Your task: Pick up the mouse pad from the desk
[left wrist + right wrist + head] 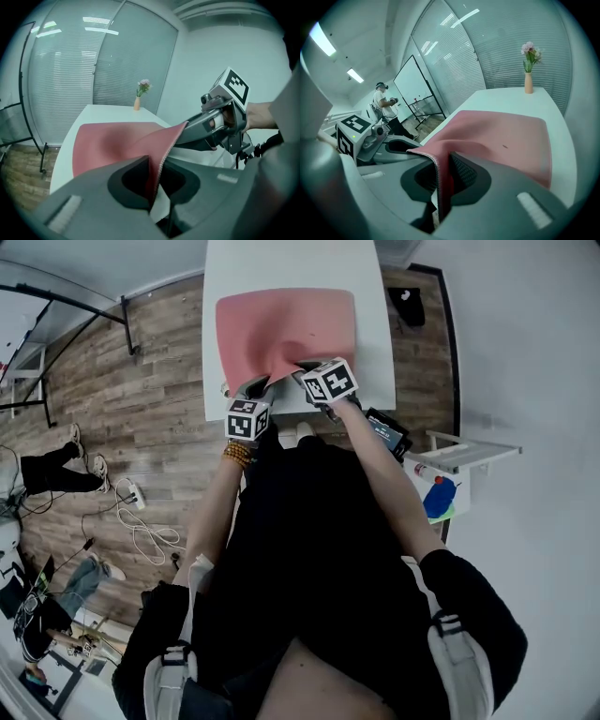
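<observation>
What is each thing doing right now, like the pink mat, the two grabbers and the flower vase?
Mouse pad: near edge lifted and bunched up, far part lying flat on the desk.
Left gripper: shut on the pad's near edge.
Right gripper: shut on the pad's near edge, close beside the left one.
Flower vase: standing upright at the desk's far end, flowers in it.

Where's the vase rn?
The vase stands at the far end of the white desk, beyond the pink mouse pad; upper right in the right gripper view.
</observation>
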`<state>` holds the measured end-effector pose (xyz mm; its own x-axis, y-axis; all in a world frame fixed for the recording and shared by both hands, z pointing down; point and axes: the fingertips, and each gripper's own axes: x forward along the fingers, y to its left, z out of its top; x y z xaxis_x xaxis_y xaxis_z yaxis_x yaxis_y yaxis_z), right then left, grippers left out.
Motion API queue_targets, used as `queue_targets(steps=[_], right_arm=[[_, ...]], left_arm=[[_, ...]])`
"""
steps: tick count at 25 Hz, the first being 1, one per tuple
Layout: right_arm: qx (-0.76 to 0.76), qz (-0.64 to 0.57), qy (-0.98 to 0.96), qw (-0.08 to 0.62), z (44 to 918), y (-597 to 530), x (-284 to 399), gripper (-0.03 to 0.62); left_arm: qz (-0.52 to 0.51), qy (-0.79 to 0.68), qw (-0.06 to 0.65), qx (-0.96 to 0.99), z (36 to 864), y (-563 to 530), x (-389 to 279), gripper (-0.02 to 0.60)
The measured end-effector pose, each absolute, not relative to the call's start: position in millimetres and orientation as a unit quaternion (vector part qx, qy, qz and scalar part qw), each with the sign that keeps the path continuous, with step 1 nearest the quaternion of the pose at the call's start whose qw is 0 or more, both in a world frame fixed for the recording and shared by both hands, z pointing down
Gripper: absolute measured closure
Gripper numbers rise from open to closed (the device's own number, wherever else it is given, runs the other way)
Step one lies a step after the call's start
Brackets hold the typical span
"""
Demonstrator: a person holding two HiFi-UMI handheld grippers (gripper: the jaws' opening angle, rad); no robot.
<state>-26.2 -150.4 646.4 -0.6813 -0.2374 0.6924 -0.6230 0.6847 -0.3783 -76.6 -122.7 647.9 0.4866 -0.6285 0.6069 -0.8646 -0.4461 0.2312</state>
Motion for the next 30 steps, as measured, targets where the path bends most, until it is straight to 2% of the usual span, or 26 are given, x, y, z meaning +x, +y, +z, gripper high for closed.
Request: queue_targets(steps=[17,30], right_arm=[[0.253,0.217,-0.894,0.300,610,-151,-35,0.542],[0.274,0.182,-0.915,0.233,566,-162,-37,0.543]], left_arm=[[0.168,-0.481,0.260,0.820,611,-126,-87,0.545],[0.092,-0.514,0.261,0.812,565,-141,-93,0.545]])
